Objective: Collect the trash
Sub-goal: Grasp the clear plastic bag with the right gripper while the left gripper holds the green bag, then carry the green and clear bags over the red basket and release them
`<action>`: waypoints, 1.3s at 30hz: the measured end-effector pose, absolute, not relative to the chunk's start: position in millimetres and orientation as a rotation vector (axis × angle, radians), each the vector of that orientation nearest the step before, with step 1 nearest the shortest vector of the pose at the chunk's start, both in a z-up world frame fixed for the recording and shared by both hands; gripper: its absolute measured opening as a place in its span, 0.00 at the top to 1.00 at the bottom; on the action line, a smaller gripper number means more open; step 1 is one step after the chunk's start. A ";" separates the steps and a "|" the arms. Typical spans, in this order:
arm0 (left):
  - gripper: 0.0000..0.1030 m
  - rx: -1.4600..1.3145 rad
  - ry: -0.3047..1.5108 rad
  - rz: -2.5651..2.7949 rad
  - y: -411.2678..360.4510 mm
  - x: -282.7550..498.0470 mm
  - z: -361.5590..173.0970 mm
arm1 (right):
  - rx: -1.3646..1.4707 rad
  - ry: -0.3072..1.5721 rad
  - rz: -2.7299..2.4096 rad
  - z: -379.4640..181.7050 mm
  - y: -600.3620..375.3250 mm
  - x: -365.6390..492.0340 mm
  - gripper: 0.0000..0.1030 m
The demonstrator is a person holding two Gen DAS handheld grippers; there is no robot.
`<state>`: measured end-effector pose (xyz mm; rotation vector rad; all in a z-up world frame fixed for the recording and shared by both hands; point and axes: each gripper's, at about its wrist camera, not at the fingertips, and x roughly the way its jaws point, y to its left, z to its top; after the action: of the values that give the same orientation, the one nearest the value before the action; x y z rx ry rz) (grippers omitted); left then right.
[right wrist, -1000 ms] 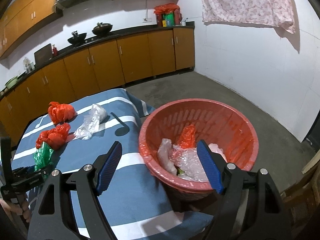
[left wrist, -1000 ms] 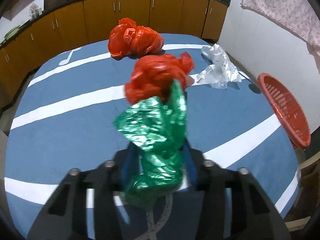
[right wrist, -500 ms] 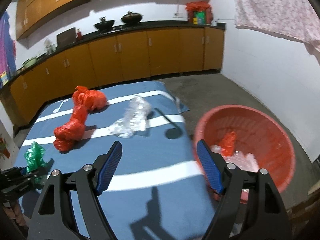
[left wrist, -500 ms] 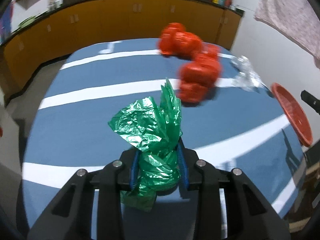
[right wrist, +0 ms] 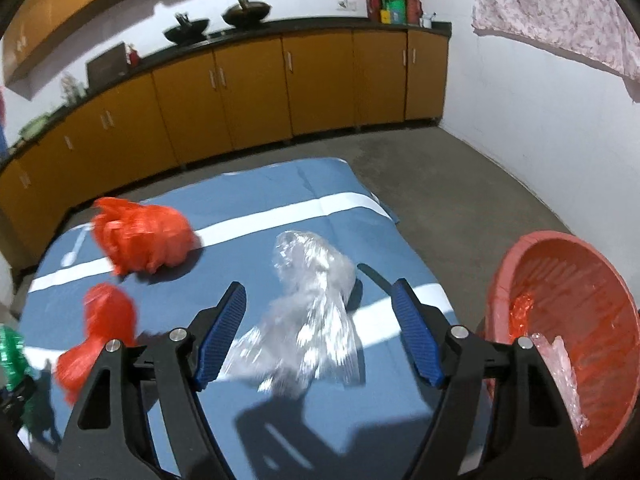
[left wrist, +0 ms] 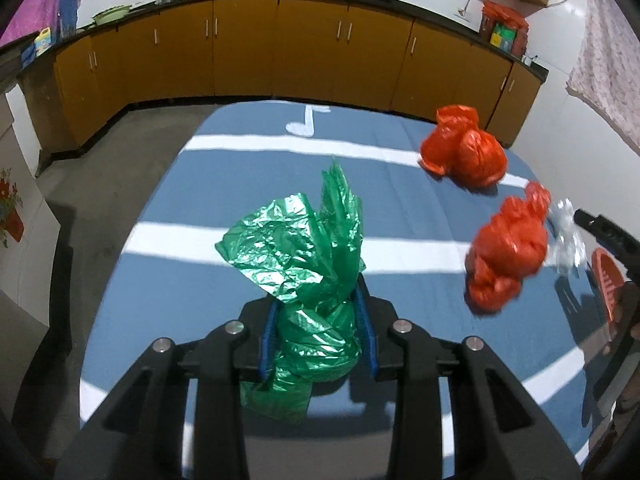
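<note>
My left gripper [left wrist: 318,336] is shut on a crumpled green plastic bag [left wrist: 308,264], held above the blue striped table cloth [left wrist: 248,184]. Two red plastic bags lie on the cloth: a far red bag [left wrist: 464,152] [right wrist: 140,236] and a near red bag [left wrist: 506,252] [right wrist: 100,332]. A clear plastic wrap [right wrist: 308,312] [left wrist: 566,240] lies right before my right gripper [right wrist: 320,316], which is open above it, pads either side and not touching. The red basket [right wrist: 600,272] at the table's right side holds some plastic scraps. The green bag [right wrist: 10,352] shows at the right wrist view's left edge.
Orange kitchen cabinets [left wrist: 280,52] with a dark counter run along the far wall, woks and jars on top. A flowered cloth [right wrist: 560,12] hangs on the white right wall. Grey concrete floor [right wrist: 460,184] surrounds the table.
My left gripper swung left with the green bag, so the red bags slid to the right of its view. My right gripper left the basket and came over the clear wrap.
</note>
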<state>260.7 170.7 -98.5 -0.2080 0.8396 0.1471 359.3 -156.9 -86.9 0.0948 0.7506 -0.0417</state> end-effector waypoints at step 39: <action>0.67 -0.161 0.677 -0.065 70.8 216.1 -20.5 | 0.211 0.641 0.045 -22.2 -230.6 197.3 0.93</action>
<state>216.1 70.8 -20.5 -0.1610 0.6771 -0.0651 197.3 -230.6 -22.2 0.2106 0.6407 0.0448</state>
